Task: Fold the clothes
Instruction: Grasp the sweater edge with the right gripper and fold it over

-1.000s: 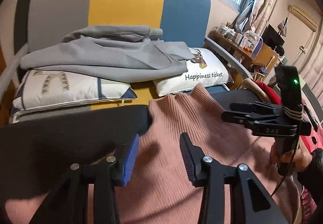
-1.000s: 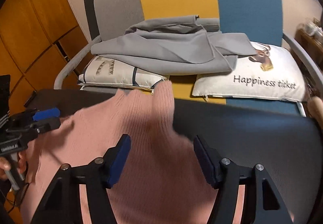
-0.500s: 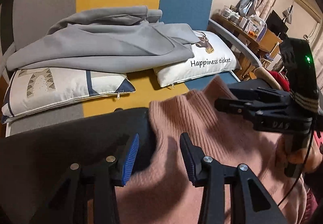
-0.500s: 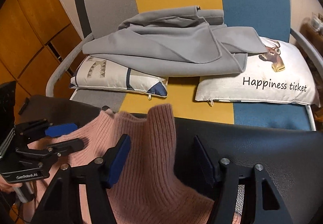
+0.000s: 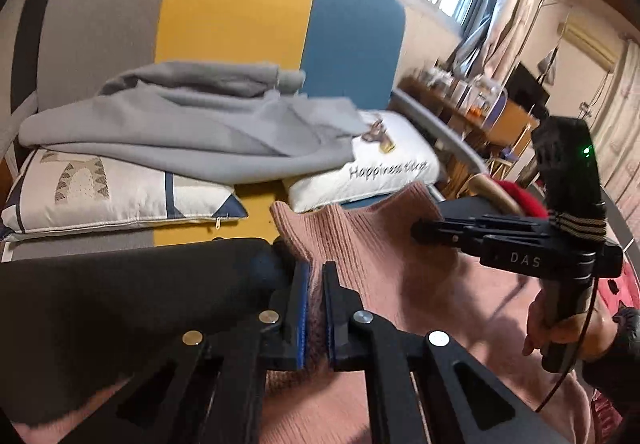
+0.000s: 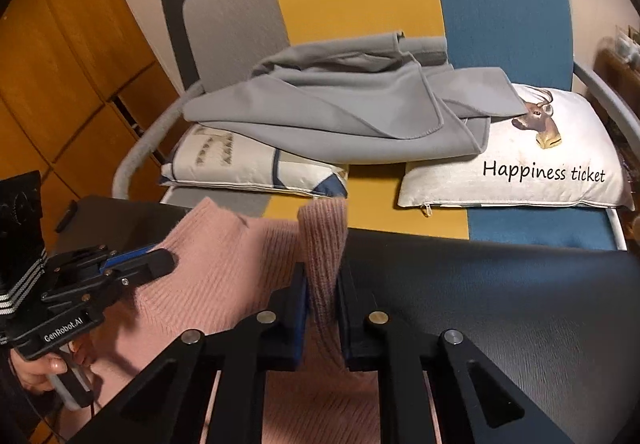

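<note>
Black table: both claws pinching sweater edge

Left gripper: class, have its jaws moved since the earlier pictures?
Yes. The left gripper has closed inward, pinching the pink sweater beside the black table edge.

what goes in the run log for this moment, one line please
step: gripping sweater edge | left gripper: shut on pink sweater | right gripper: shut on pink sweater | surface: black table
</note>
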A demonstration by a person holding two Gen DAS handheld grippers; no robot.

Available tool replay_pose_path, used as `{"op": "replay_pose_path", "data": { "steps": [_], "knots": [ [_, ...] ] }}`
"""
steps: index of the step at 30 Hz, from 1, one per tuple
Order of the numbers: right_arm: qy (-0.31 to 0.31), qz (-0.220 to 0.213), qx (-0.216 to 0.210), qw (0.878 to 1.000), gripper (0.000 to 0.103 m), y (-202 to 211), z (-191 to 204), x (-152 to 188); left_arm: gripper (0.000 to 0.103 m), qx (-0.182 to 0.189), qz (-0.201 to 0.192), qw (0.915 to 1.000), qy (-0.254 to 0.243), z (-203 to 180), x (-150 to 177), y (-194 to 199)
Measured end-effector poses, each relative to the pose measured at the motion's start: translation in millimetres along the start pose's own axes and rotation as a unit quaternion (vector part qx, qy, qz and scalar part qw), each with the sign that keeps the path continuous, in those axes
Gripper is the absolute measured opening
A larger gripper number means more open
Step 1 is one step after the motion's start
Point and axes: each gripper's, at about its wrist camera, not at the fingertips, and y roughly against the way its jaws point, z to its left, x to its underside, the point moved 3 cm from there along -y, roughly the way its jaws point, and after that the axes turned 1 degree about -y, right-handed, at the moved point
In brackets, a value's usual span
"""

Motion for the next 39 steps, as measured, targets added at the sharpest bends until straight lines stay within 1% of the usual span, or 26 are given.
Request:
{"op": "replay_pose_path", "data": {
  "steps": [6, 11, 14, 15, 16, 18, 20, 21, 22, 26, 28, 30, 31, 33, 35, 36, 37, 38, 39],
  "knots": [
    [-0.020, -0.024, -0.017, 0.999, 0.014, 41, 3, 33, 0.006, -0.018, -0.030, 0.9985, -0.042, -31, 29, 36],
    [-0.040, -0.023, -0.027, 0.999, 0.014, 60, 3, 71, 0.006, -0.023, -0.031, 0.9982, -0.045, -48, 63, 48],
    [-0.054, -0.018, -0.037, 0.998, 0.014, 67, 3, 95, 0.007, -0.022, -0.017, 0.9995, -0.017, -43, 86, 47],
    [-0.059, -0.017, -0.040, 0.997, 0.014, 70, 3, 103, 0.009, -0.020, -0.015, 0.9997, 0.003, -39, 92, 50],
    [-0.063, -0.015, -0.043, 0.997, 0.018, 72, 3, 111, 0.011, -0.013, -0.018, 0.9995, 0.023, -35, 97, 55],
    [-0.073, -0.012, -0.049, 0.996, 0.018, 77, 2, 127, 0.012, 0.007, -0.029, 0.9973, 0.068, -28, 106, 70],
    [-0.082, -0.009, -0.055, 0.995, 0.030, 82, 2, 142, 0.014, 0.022, -0.024, 0.9923, 0.119, -18, 120, 79],
    [-0.089, -0.009, -0.059, 0.994, 0.051, 85, 1, 148, 0.014, 0.033, -0.021, 0.9883, 0.147, -13, 128, 83],
    [-0.098, -0.013, -0.065, 0.993, 0.062, 88, 0, 150, 0.014, 0.042, -0.020, 0.9837, 0.174, -8, 135, 87],
    [-0.134, -0.026, -0.087, 0.987, 0.063, 102, -5, 159, 0.015, 0.090, -0.011, 0.9681, 0.234, -4, 152, 93],
    [-0.153, -0.032, -0.098, 0.983, 0.062, 108, -8, 163, 0.022, 0.114, -0.006, 0.9584, 0.261, -3, 159, 96],
    [-0.171, -0.039, -0.108, 0.979, 0.062, 115, -11, 168, 0.024, 0.132, -0.012, 0.9550, 0.266, -9, 153, 95],
    [-0.181, -0.042, -0.114, 0.976, 0.062, 116, -12, 166, 0.028, 0.140, -0.016, 0.9536, 0.266, -13, 149, 95],
    [-0.202, -0.049, -0.125, 0.970, 0.062, 110, -15, 157, 0.031, 0.145, -0.010, 0.9530, 0.266, -21, 141, 87],
    [-0.215, -0.045, -0.126, 0.967, 0.062, 102, -18, 151, 0.033, 0.141, 0.000, 0.9545, 0.263, -27, 135, 76],
    [-0.221, -0.041, -0.125, 0.966, 0.058, 97, -19, 148, 0.034, 0.138, 0.005, 0.9554, 0.261, -30, 132, 70],
    [-0.222, -0.035, -0.121, 0.967, 0.047, 91, -19, 146, 0.034, 0.137, 0.010, 0.9553, 0.262, -31, 131, 65],
    [-0.219, -0.024, -0.115, 0.969, 0.040, 85, -18, 146, 0.034, 0.135, 0.016, 0.9548, 0.264, -32, 130, 61],
    [-0.217, -0.014, -0.109, 0.970, 0.029, 79, -16, 146, 0.034, 0.134, 0.022, 0.9543, 0.266, -32, 130, 57]
  ]
}}
